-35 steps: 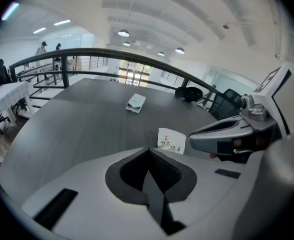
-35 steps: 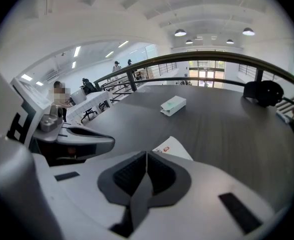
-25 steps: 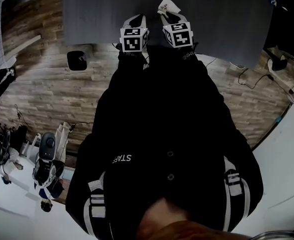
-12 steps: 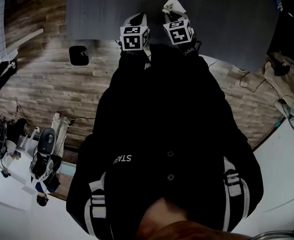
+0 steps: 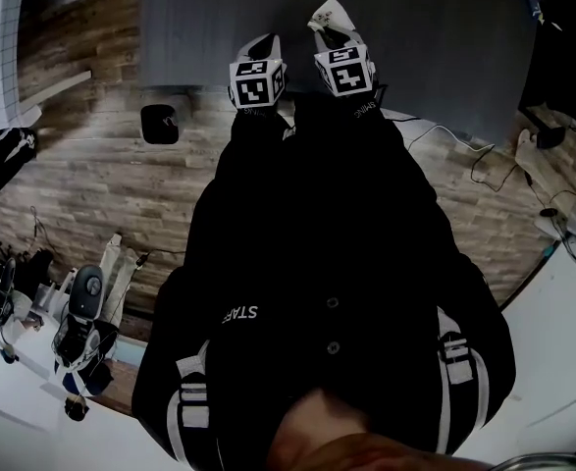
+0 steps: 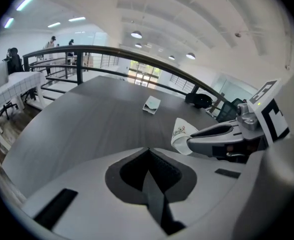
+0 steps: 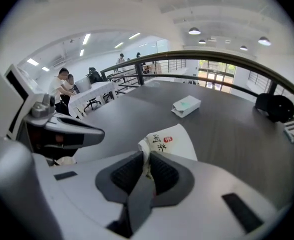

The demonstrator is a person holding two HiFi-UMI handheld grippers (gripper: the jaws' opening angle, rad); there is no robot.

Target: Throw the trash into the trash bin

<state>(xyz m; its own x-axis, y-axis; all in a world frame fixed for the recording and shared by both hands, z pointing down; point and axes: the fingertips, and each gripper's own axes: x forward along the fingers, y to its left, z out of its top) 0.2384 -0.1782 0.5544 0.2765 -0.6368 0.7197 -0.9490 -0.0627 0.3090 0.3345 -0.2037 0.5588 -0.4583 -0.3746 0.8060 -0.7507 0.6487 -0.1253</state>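
Observation:
A white paper cup (image 7: 168,140) with red and black print is pinched by its rim in my right gripper (image 7: 148,156), whose jaws are shut on it. In the head view the cup (image 5: 329,14) sticks out past that gripper (image 5: 331,31), over the near edge of the grey table (image 5: 435,37). My left gripper (image 6: 148,151) is shut with nothing in it and hangs just left of the right one (image 5: 265,43). A small white and green box (image 6: 152,104) lies further out on the table. A small black container (image 5: 159,124) stands on the wooden floor left of the table.
A dark rail (image 6: 136,59) runs along the far side of the table. A black object (image 7: 274,107) sits at the table's far right. Cables (image 5: 484,160) trail over the floor on the right, and equipment (image 5: 81,322) stands at the lower left. People stand far off.
Both grippers have shifted slightly left in the head view, with the cup still in the right one. The floor and the black container have slid a little as the head moved.

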